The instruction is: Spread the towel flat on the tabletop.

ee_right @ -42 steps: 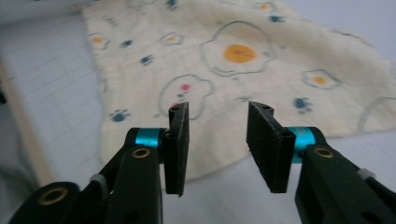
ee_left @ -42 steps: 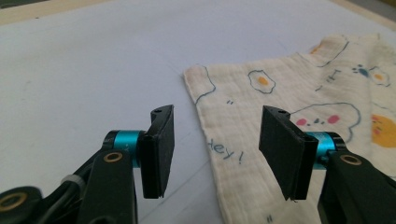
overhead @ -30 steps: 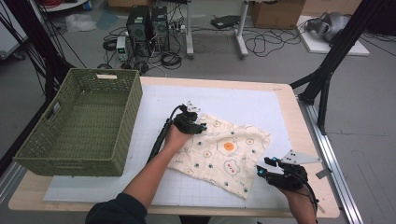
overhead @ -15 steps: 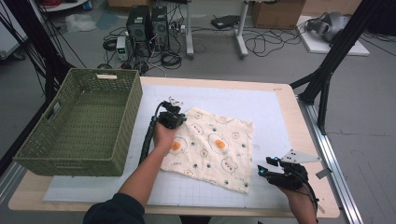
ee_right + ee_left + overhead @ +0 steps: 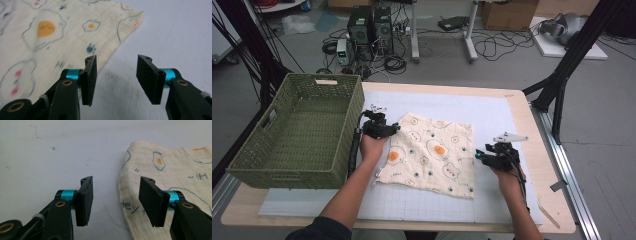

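Observation:
A cream cloth printed with fried eggs and small faces lies spread flat on the white mat, also seen as cloth and cloth. My left gripper hovers at the cloth's far left corner, open, with the cloth edge just inside its right jaw; left gripper holds nothing. My right gripper sits beside the cloth's right edge, open and empty. In its own view the right gripper stands over bare mat with the cloth to the left.
A green woven basket stands at the left of the table, close to my left hand. The white grid mat covers the wooden table. Cables and computer cases lie on the floor beyond.
My left gripper dragged the cloth's far left corner leftward and spread the cloth flat, then let go. The right gripper barely moved.

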Motion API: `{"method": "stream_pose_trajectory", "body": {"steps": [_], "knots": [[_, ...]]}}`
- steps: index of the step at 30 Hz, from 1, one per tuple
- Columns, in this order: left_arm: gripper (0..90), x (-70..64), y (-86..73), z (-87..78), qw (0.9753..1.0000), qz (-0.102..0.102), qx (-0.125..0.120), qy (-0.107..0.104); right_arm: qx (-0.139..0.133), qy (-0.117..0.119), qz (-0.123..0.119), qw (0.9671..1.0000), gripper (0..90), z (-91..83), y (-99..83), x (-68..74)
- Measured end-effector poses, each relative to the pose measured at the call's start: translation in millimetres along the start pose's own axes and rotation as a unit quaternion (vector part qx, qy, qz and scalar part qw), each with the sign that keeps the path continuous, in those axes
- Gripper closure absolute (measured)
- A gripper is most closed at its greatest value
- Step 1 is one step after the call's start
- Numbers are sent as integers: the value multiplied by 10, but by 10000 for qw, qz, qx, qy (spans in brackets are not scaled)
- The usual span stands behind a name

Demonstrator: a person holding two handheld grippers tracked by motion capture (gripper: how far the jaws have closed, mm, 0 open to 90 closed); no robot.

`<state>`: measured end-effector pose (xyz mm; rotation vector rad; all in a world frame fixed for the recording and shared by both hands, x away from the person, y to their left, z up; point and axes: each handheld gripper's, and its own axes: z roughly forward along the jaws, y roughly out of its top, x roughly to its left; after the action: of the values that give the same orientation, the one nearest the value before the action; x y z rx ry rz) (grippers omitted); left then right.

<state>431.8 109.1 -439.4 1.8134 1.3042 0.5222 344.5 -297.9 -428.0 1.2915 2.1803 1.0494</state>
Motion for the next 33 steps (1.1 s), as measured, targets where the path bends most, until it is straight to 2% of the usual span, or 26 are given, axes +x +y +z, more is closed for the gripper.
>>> {"method": "stream_pose_trajectory", "body": {"steps": [4,6,7,8,9,10,13,16,17,18,20,21,22,24,25,28,33], "knots": [[456,-15,-22,-21,10000,15,-8,-84,279,42,191,9994,554,366,175,22],[455,-16,-30,-30,9999,20,-36,-120,428,77,207,9988,552,506,212,69],[455,-15,-32,-33,9999,18,-44,-135,402,-42,120,9991,586,522,227,97],[455,-13,-32,-35,9999,19,-39,-157,434,-30,81,9990,628,527,238,102],[455,-10,-33,-37,9998,22,-35,-174,451,-18,67,9990,760,517,242,105],[455,-12,-32,-36,9998,11,-57,-209,498,63,-61,9987,842,498,242,100],[458,-29,-37,-36,9991,145,-54,-392,698,-246,-431,9963,873,430,242,110],[451,-40,-38,-39,9985,161,-81,-516,790,-650,-482,9936,872,308,197,18],[450,-46,-35,-37,9983,152,-129,-539,835,-823,-567,9915,871,276,181,-2],[450,-54,-33,-31,9981,148,-168,-565,937,-1106,-695,9870,866,237,146,-19],[452,-75,-27,-14,9974,138,-257,-664,1036,-1365,-861,9814,861,201,92,-33],[458,-96,-24,-2,9969,121,-331,-701,1074,-1423,-890,9799,833,195,74,-30],[463,-118,-16,8,9966,122,-362,-736,1020,-1463,-865,9802,775,187,68,-23],[475,-172,8,48,9958,183,-306,-847,834,-1327,-695,9852,680,159,77,-31],[479,-204,23,75,9953,249,-266,-893,690,-1256,-626,9877,661,140,75,-34],[489,-288,87,174,9947,410,-137,-936,429,-1108,-408,9921,607,87,49,-64],[509,-382,140,347,9947,565,42,-864,144,-1030,-12,9946,564,-13,-50,-154]]}}
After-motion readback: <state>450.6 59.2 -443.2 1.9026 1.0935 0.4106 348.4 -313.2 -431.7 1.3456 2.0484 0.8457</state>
